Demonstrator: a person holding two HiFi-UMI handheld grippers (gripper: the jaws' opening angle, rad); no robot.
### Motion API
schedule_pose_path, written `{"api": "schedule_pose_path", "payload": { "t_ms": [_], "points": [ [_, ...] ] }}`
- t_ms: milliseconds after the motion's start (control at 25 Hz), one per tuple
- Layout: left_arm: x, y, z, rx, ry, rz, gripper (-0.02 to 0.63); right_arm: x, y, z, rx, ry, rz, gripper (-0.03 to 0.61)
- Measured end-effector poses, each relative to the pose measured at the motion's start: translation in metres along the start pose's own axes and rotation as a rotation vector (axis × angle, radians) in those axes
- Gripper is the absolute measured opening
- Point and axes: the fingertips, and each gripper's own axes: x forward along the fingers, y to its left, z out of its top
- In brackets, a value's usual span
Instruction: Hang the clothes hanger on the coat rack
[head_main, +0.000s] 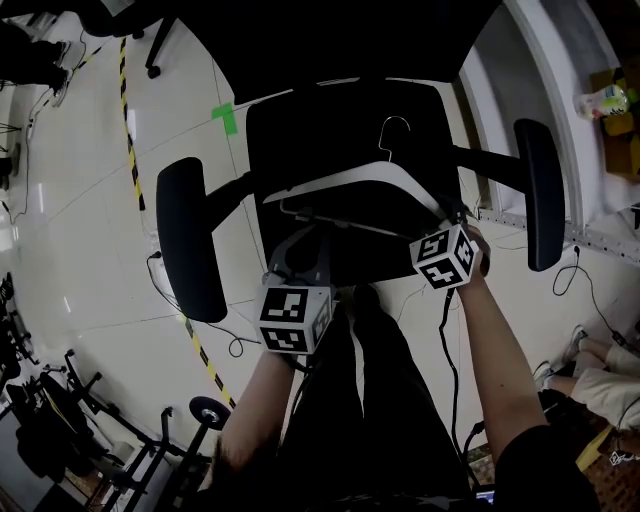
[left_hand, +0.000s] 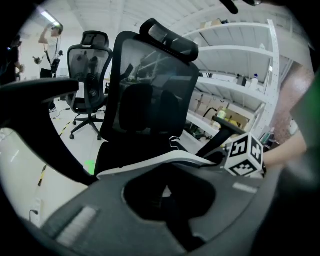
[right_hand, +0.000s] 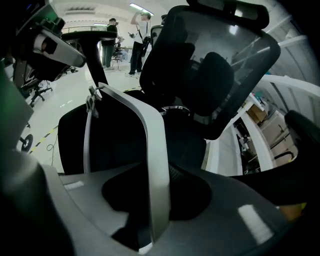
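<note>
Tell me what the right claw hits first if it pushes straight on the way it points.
Probably the chair seat, just beyond the hanger that the right claw grips; depth is hard to judge.

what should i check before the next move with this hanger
1. Right gripper clamped on the clothes hanger: ok, the hanger's arm runs between its jaws.
2. Left gripper gripping too: cannot tell.
3. Hook free of the chair: ok, nothing looks caught on it.
4. Coat rack in sight: not ok, no view shows it.
5. Room sideways: not ok, an armrest stands on each side.
</note>
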Motion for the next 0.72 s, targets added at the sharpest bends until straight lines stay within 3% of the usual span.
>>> {"api": "schedule_pose_path", "payload": {
  "t_ms": [400, 720],
  "points": [
    [-0.044, -0.017, 0.054, 0.054, -0.127, 0.052, 0.005, -0.076, -0.039, 0.043, 0.085, -0.169, -0.067, 0.124],
    [-0.089, -0.043, 0.102, 0.048, -0.245, 0.07, 0.005, -0.134, -0.068, 0.081, 0.06, -0.297, -0.114, 0.126]
  ]
}}
